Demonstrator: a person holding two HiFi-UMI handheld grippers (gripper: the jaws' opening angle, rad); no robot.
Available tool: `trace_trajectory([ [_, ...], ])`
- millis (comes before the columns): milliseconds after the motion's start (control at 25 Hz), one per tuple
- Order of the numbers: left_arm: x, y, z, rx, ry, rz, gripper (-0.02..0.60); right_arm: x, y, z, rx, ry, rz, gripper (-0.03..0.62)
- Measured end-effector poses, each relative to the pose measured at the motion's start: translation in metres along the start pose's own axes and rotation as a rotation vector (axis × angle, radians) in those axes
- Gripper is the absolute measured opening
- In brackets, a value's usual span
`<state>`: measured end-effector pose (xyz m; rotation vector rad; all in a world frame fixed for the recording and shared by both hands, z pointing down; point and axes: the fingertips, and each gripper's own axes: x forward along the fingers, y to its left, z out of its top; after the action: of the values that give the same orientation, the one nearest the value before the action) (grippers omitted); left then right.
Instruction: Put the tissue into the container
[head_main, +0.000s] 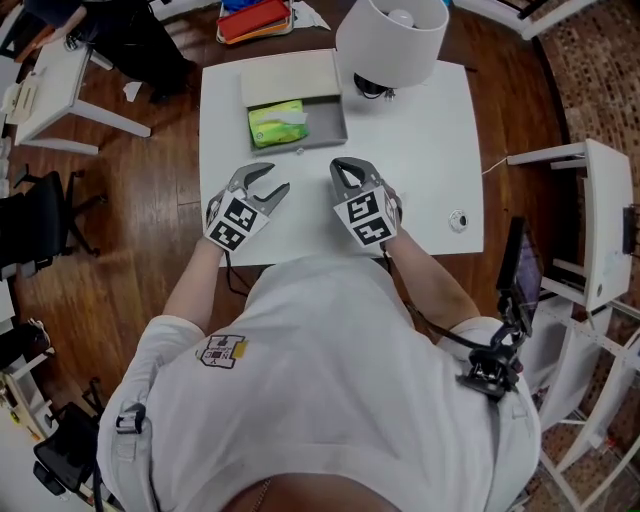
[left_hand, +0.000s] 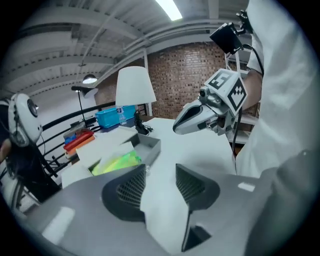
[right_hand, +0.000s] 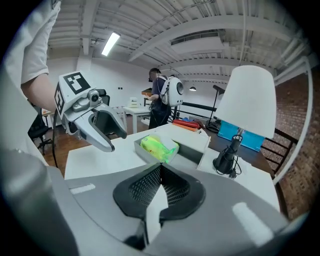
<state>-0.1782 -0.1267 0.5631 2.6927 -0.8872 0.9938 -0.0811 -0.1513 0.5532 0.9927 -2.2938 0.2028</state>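
A green tissue pack lies inside the grey container at the far middle of the white table. My left gripper hovers over the near part of the table, short of the container, with its jaws apart and nothing between them. My right gripper is beside it on the right, shut and holding nothing. The left gripper view shows the tissue pack in the container beyond my left gripper. The right gripper view shows the tissue pack past my right gripper.
A beige lid rests over the container's far half. A white lamp stands at the table's far right. A small round object lies near the right edge. Red and blue boxes sit behind. White side tables flank the table.
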Motion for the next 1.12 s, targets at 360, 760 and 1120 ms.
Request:
trace_trajectory([
  [360, -0.001, -0.083, -0.087, -0.147, 0.115, -0.042, 0.000, -0.026, 0.062, -0.066, -0.039, 0.093, 0.096, 0.000],
  [760, 0.000, -0.124, -0.100, -0.132, 0.153, -0.096, 0.000, -0.035, 0.085, -0.098, -0.035, 0.140, 0.137, 0.000],
  [1120, 0.002, -0.125, -0.098, -0.146, 0.145, -0.082, 0.000, -0.036, 0.085, -0.103, -0.025, 0.143, 0.124, 0.000],
])
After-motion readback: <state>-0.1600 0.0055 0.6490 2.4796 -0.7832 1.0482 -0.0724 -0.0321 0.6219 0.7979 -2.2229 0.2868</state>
